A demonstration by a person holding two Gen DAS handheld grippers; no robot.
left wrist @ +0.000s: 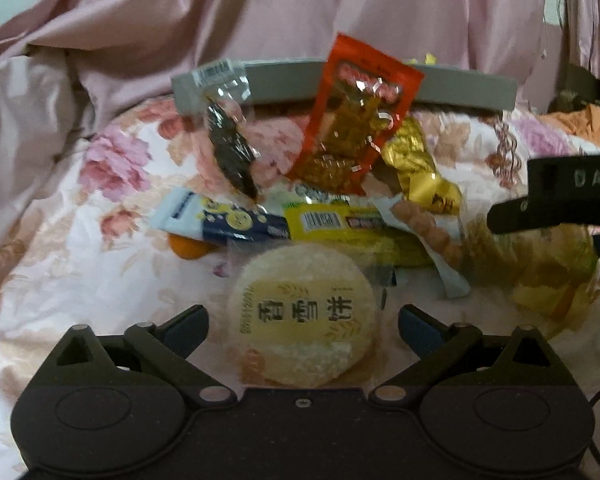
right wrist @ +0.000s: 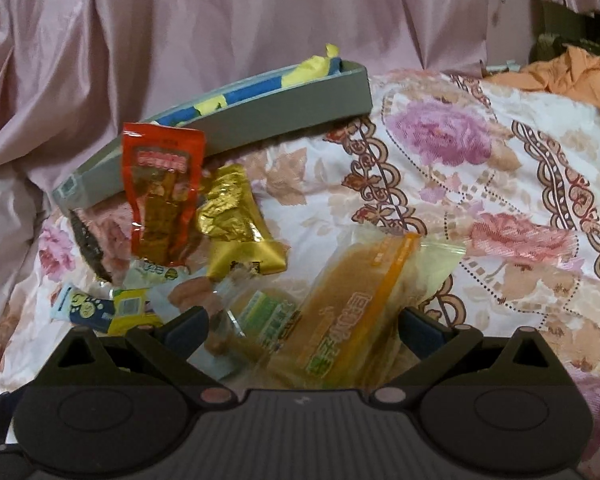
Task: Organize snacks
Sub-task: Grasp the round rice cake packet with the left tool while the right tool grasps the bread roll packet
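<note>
A pile of snack packets lies on a floral bedspread (right wrist: 480, 184) in front of a grey tray (left wrist: 460, 88) (right wrist: 280, 120). My left gripper (left wrist: 304, 326) is open, and a round rice cracker packet (left wrist: 304, 316) lies between its fingers with gaps on both sides. My right gripper (right wrist: 304, 326) is open over a long yellow cake packet (right wrist: 352, 320) that lies between its fingers. Behind are a red packet (left wrist: 356, 120) (right wrist: 162, 192), a gold foil packet (left wrist: 416, 164) (right wrist: 236, 220), a dark snack in clear wrap (left wrist: 232, 152) and a blue-and-yellow packet (left wrist: 228, 220) (right wrist: 88, 308).
A yellow-and-blue packet (right wrist: 260, 88) lies inside the tray. Pink satin fabric (right wrist: 260, 12) hangs behind it. Orange cloth (right wrist: 560, 72) lies at the far right. A black housing (left wrist: 560, 184) of the other tool juts in from the right of the left wrist view.
</note>
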